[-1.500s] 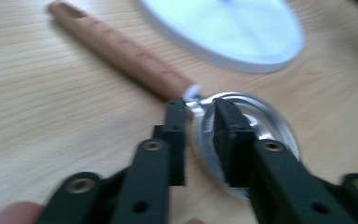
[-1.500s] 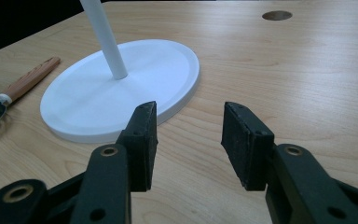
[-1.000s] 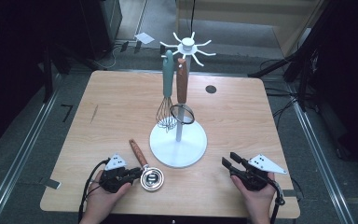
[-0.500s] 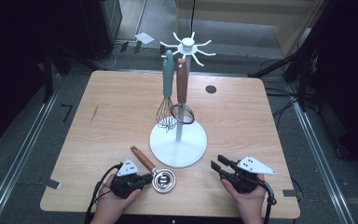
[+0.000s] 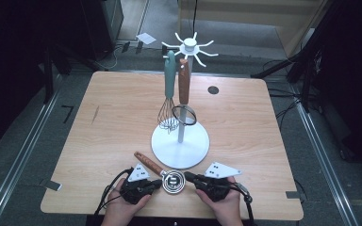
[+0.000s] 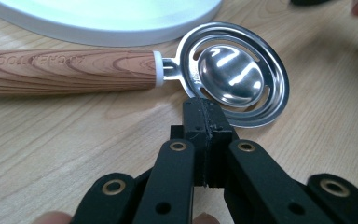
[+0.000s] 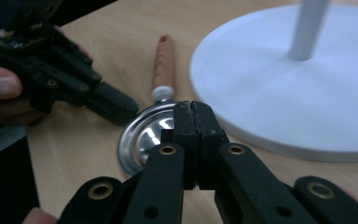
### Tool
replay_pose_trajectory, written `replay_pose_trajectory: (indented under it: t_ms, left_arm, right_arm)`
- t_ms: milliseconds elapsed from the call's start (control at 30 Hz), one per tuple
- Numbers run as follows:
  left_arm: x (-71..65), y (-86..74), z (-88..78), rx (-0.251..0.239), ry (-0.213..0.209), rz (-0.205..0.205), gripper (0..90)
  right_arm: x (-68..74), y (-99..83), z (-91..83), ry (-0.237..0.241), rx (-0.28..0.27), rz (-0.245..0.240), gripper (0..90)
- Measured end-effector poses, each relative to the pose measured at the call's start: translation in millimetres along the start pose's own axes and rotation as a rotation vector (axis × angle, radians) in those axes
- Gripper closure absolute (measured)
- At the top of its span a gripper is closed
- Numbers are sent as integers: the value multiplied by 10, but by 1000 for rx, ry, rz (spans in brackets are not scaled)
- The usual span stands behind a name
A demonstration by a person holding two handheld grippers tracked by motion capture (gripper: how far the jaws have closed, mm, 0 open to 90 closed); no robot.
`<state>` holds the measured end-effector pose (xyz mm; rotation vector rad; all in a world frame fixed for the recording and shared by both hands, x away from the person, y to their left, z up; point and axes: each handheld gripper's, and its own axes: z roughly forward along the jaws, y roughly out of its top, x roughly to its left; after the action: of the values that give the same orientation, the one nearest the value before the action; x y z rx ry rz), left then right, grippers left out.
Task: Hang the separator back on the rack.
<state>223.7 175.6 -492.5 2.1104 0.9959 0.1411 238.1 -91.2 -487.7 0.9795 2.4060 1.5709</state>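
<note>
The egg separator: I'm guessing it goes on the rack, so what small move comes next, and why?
Probably open one gripper slightly to take the rim. Both the left gripper and the right gripper are shut, tips at opposite sides of the egg separator, which lies flat on the table by the rack's base.

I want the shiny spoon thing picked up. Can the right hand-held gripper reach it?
Probably yes: the right hand-held gripper, jaws shut, sits right at the rim of the round steel egg separator with a wooden handle, nothing between them.
</note>
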Motion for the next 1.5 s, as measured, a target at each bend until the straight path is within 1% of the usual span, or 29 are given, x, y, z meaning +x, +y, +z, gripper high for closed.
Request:
replay_pose_trajectory:
  t_ms: [33,100,167,200,233,300,367,433,500,633,700,767,833,867,933,967,1067,1100,1133,1333,1500]
  left_arm:
    - [-1,0,-2,-2,-3,4,900]
    - [-2,3,-20,-11,-7,3,900]
    - [11,6,-54,-29,-6,1,888]
    - [24,6,-73,-37,-5,-1,883]
    - [42,6,-94,-42,4,1,878]
    - [92,2,-131,-62,15,-8,865]
    - [133,-1,-159,-70,39,-16,860]
    - [177,-7,-189,-82,52,-30,862]
    - [223,-12,-226,-86,69,-36,865]
    - [301,-21,-282,-96,80,-55,863]
    - [336,-23,-306,-107,87,-67,862]
    - [362,-24,-330,-111,95,-73,862]
    - [379,-25,-341,-115,99,-80,869]
    - [389,-27,-345,-116,96,-83,874]
    - [398,-29,-347,-116,102,-84,881]
    - [402,-29,-349,-117,103,-84,883]
    - [417,-31,-356,-122,109,-90,890]
    - [423,-32,-357,-124,109,-94,890]
    - [433,-33,-360,-120,108,-94,890]
    - [462,-37,-377,-133,114,-96,888]
    - [493,-18,-369,-136,118,-105,890]
  right_arm:
    - [16,-1,51,20,22,-4,900]
    - [27,-15,136,36,71,-13,900]
    - [31,-34,199,28,107,-21,900]
    - [37,-39,210,25,120,-23,900]
    - [34,-42,212,24,125,-29,900]
    - [20,-51,200,14,137,-32,900]
    - [-5,-61,181,12,146,-27,900]
    - [-25,-71,160,13,149,-23,897]
    - [-40,-80,131,6,157,-35,895]
    - [-76,-103,76,-1,163,-31,890]
    - [-88,-106,56,-12,164,-33,882]
    - [-81,-93,39,-17,143,-33,877]
    - [-36,-56,40,-4,115,-32,873]
    - [-16,-44,51,3,112,-34,873]
    - [34,-26,110,17,125,-51,875]
    - [58,-30,152,20,148,-61,878]
    - [71,-63,224,27,186,-72,887]
    - [59,-76,230,22,198,-70,893]
    - [46,-86,225,21,198,-57,893]
    - [-44,-125,126,10,185,-24,894]
    - [-116,-163,14,-23,188,-18,890]
